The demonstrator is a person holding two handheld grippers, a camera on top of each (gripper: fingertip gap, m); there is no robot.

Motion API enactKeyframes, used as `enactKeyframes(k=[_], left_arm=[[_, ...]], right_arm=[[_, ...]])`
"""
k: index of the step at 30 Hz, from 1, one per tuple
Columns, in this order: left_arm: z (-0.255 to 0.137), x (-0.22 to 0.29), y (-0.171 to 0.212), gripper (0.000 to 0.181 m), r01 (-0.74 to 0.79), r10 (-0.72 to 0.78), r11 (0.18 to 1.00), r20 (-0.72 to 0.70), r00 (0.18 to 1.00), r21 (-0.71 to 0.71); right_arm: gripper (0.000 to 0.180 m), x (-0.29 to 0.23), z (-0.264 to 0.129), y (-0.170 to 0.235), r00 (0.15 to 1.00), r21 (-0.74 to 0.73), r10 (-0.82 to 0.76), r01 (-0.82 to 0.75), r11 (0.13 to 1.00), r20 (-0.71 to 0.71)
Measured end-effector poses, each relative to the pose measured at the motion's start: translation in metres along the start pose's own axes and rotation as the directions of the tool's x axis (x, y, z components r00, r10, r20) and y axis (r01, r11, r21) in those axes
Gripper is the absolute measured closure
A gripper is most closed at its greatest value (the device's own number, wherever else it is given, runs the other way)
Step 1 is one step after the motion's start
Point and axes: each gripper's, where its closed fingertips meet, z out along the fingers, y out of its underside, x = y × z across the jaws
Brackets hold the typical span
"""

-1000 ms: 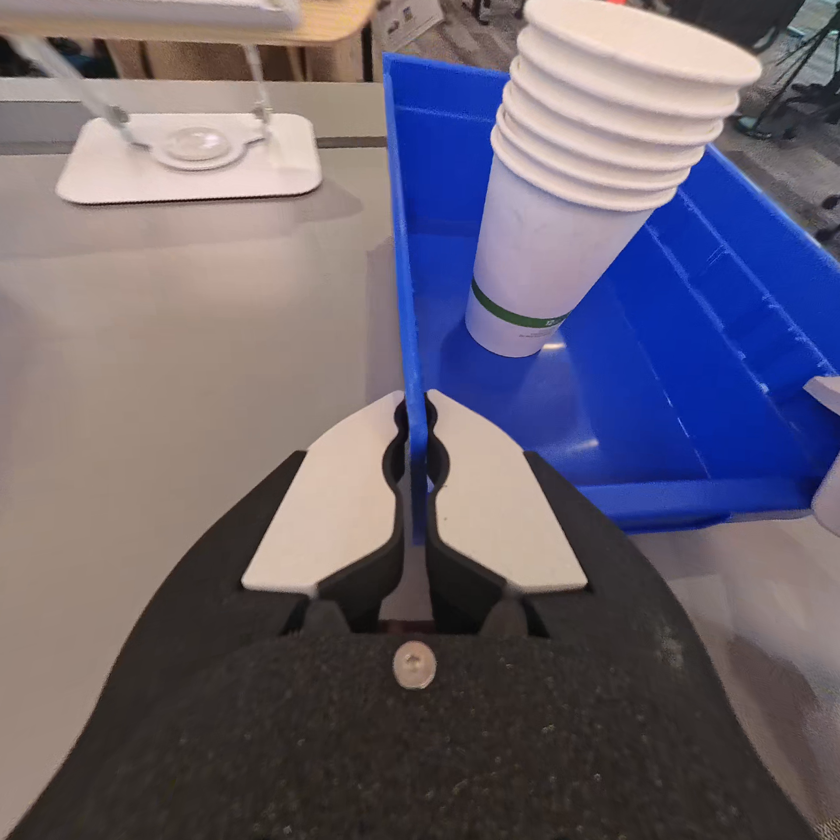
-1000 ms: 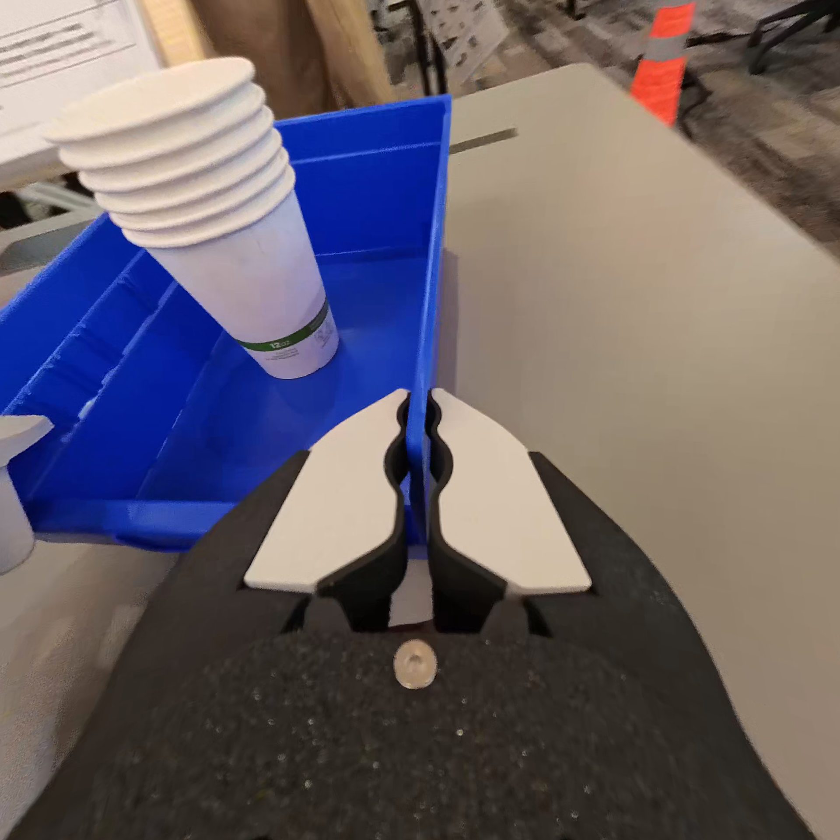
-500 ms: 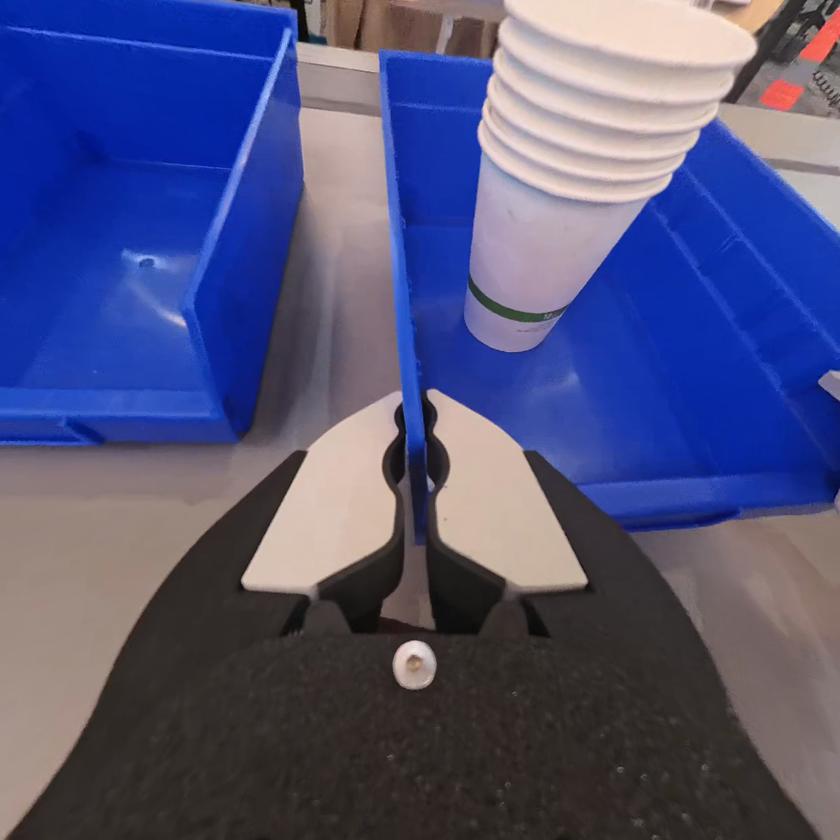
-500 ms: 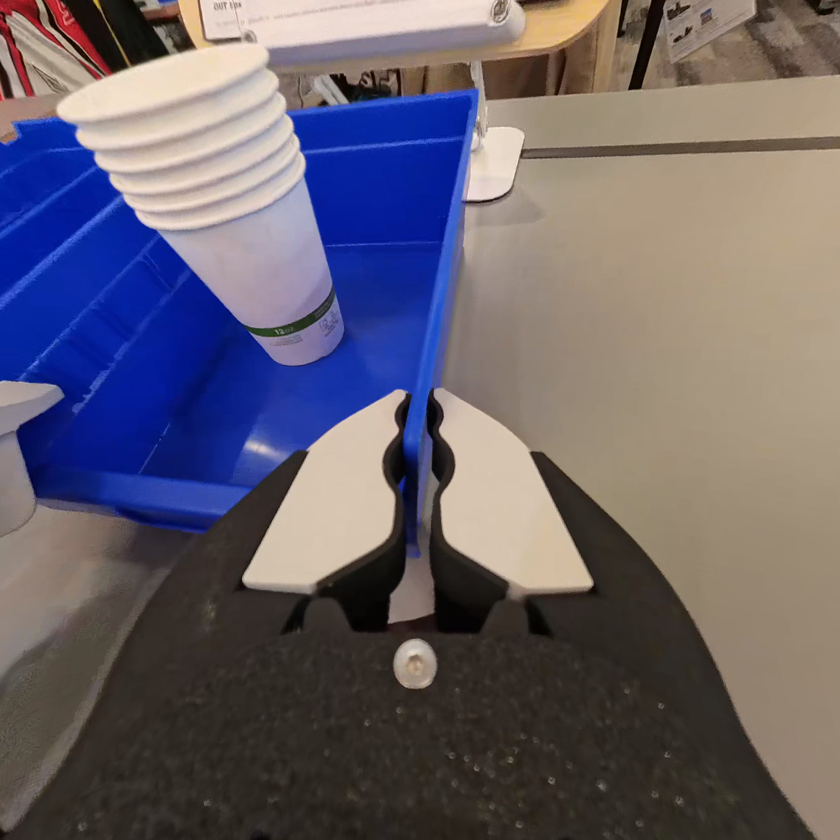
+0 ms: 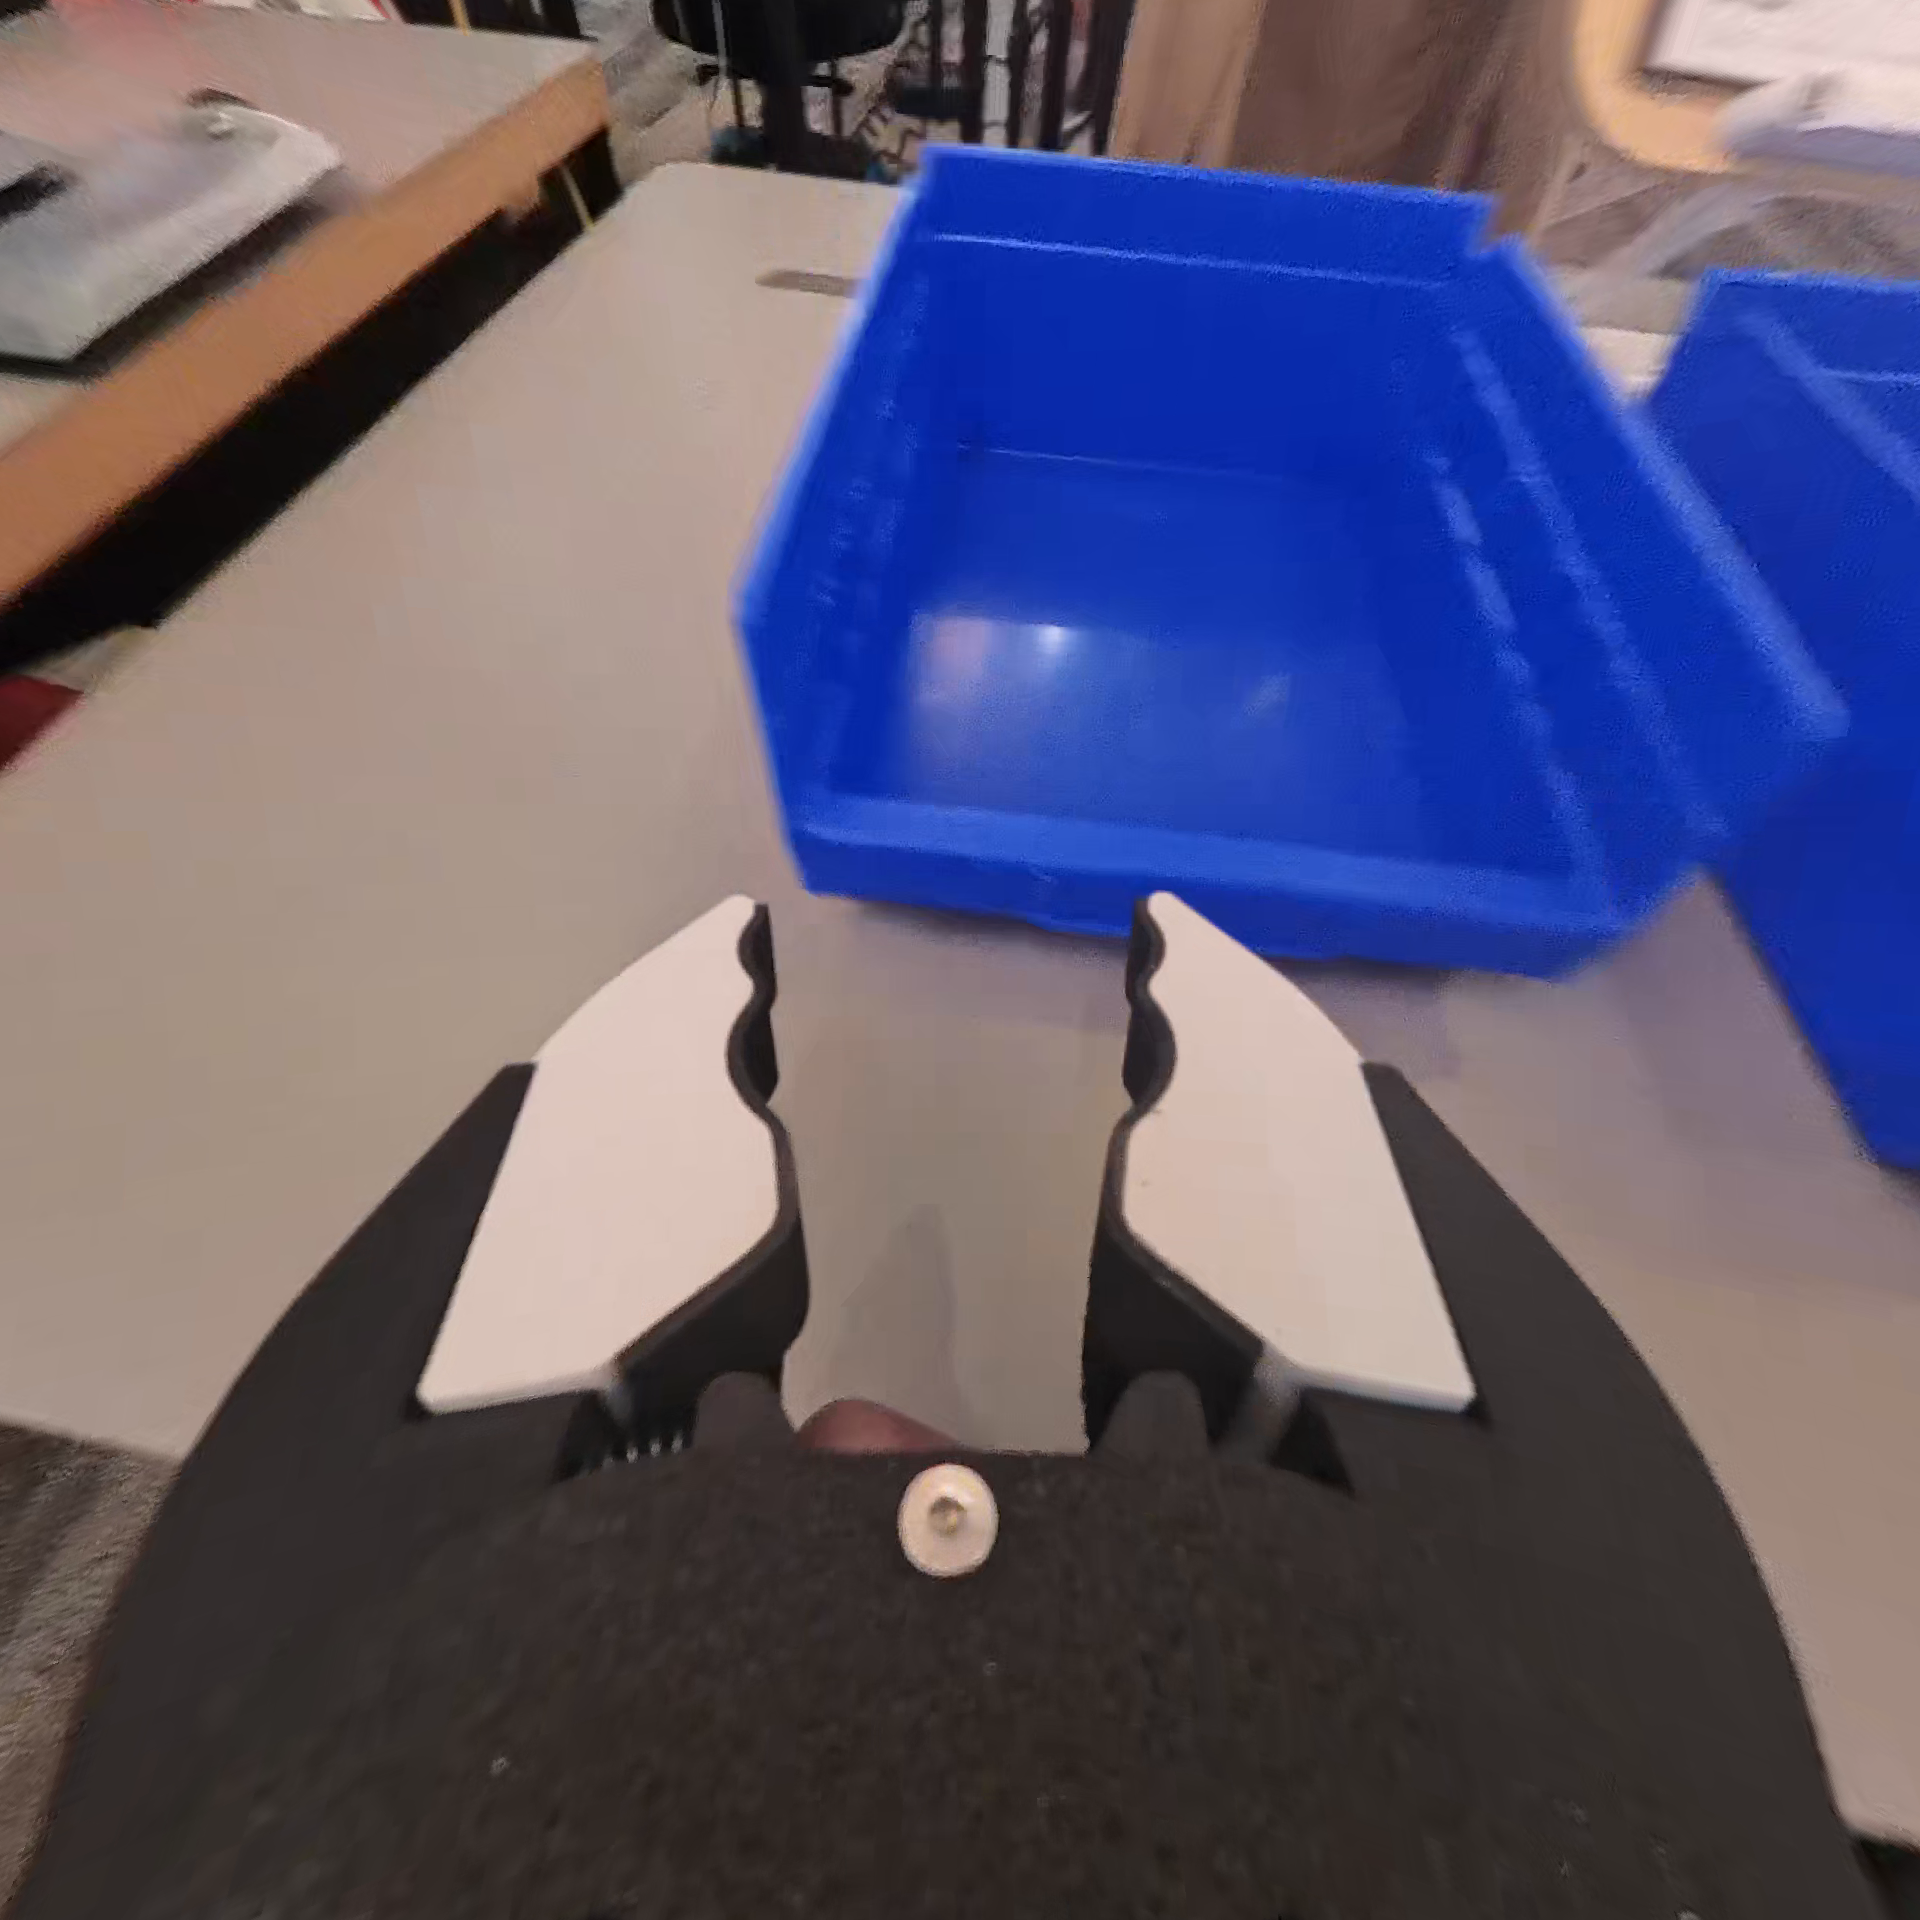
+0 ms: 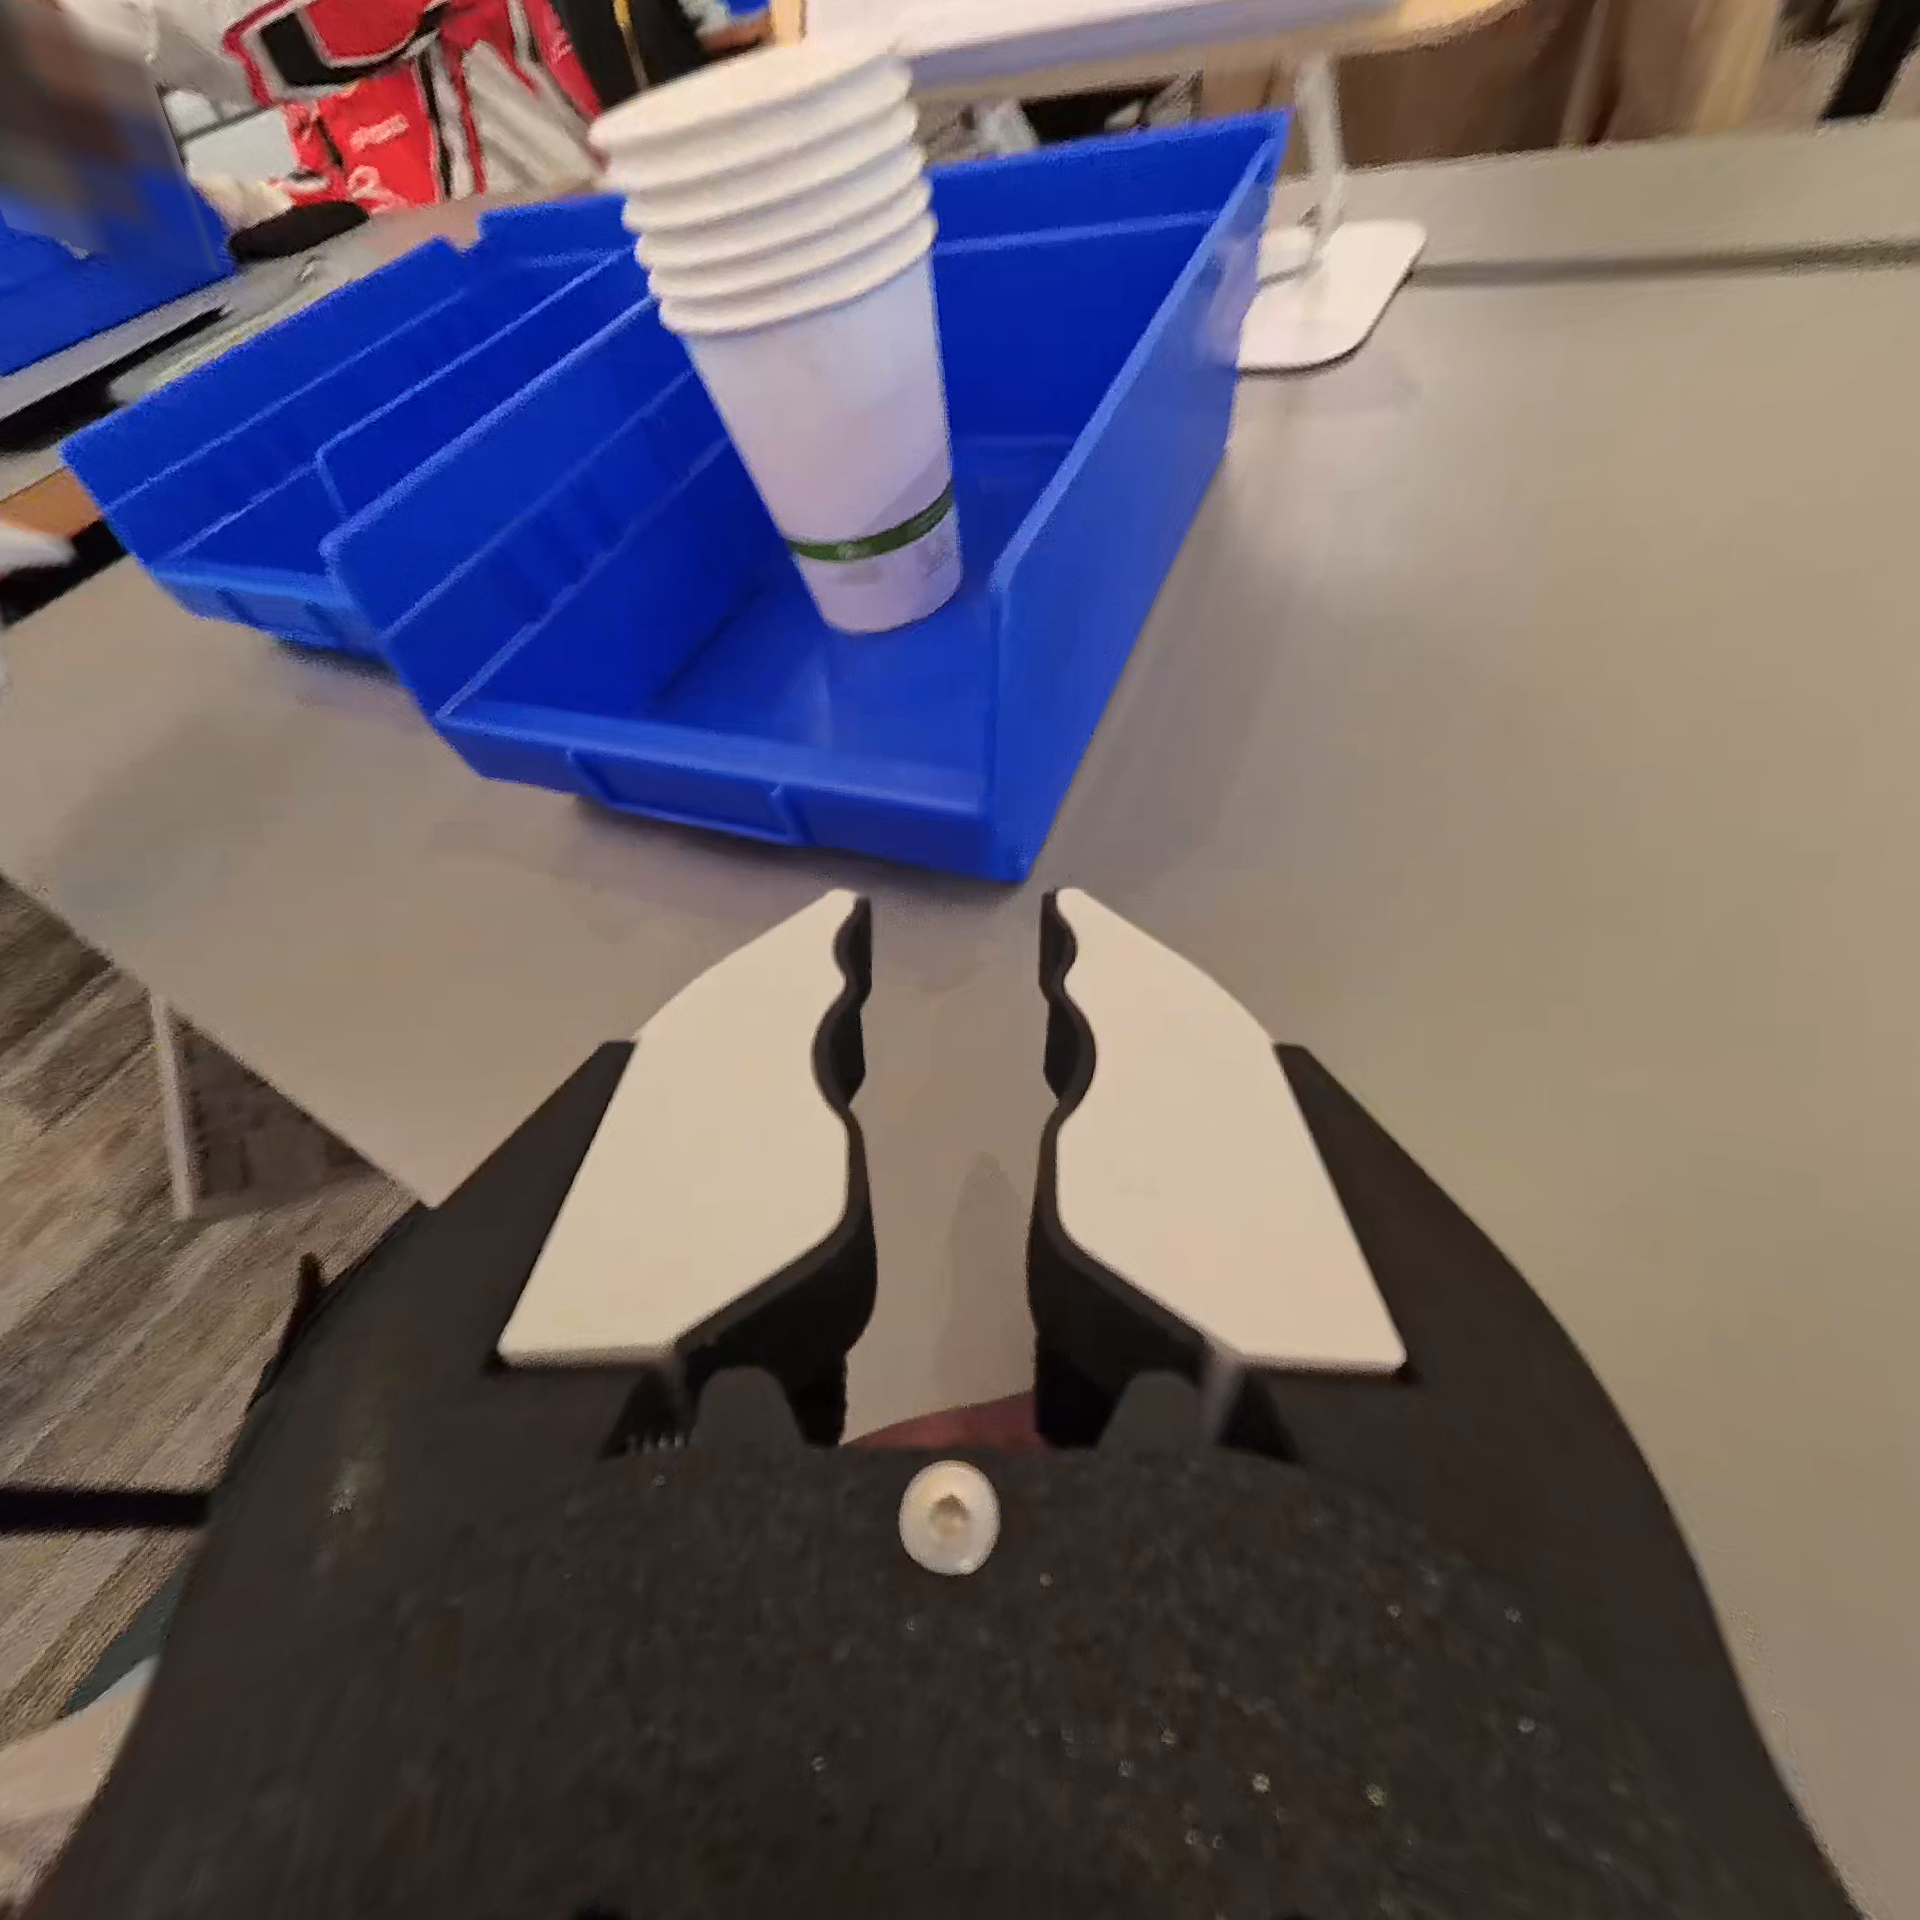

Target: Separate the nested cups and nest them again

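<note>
Your left gripper (image 5: 951, 914) is wide open, holding nothing, over bare table (image 5: 416, 790) just short of an empty blue bin (image 5: 1195, 862). Your right gripper (image 6: 954, 904) is about half open, also empty, just short of another bin's (image 6: 717, 769) near right corner. Cups (image 6: 821, 353) stand nested, leaning, in that bin near its right wall.

No writing can be read; the nested cups (image 6: 821, 343) carry a green printed band, too blurred.
</note>
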Motion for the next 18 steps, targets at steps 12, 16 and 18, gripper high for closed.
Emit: enactKeyframes(k=[12,16,18], left_arm=[[0.084,-0.031,-0.016,0.178,0.064,-0.072,0.991,-0.064,0.995,-0.118],[0.040,-0.028,0.005,0.178,0.071,-0.069,0.993,0.027,0.997,-0.095],[0.012,-0.027,0.018,0.178,0.097,-0.092,0.993,0.076,0.993,-0.070]], right_arm=[[0.152,-0.105,0.034,0.006,0.963,-0.061,-0.067,0.085,0.995,0.262],[0.145,-0.145,0.053,0.016,0.945,-0.088,-0.131,0.164,0.983,0.301],[0.140,-0.166,0.066,0.019,0.933,-0.085,-0.177,0.213,0.973,0.313]])
